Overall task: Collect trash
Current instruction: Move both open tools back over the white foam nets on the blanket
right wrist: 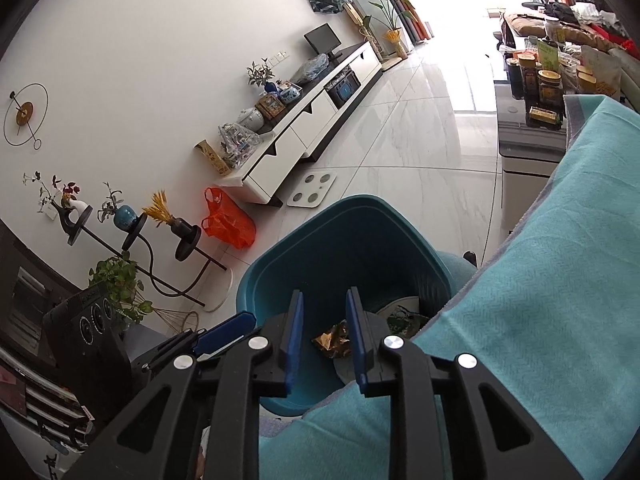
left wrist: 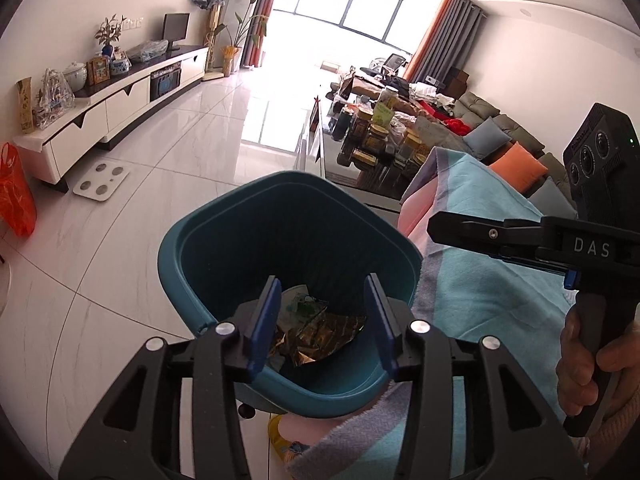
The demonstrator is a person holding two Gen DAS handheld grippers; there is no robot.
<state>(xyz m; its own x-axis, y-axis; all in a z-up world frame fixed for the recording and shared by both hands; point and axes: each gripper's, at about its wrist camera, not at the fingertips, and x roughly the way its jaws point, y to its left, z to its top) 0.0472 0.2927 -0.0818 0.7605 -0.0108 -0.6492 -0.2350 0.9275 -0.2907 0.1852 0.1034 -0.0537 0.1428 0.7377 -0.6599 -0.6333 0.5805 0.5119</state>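
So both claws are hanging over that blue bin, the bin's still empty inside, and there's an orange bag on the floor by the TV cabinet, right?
Not quite: the blue bin is not empty. The left wrist view shows crumpled wrappers lying at its bottom. The rest holds: both the left claw and right claw hang over it, and the orange bag sits by the cabinet.

1. "DAS" in pale capital letters stands on the black body of the right gripper (left wrist: pixel 438 230), at about three o'clock in the left wrist view.
2. Jar labels at one o'clock are too small to read.
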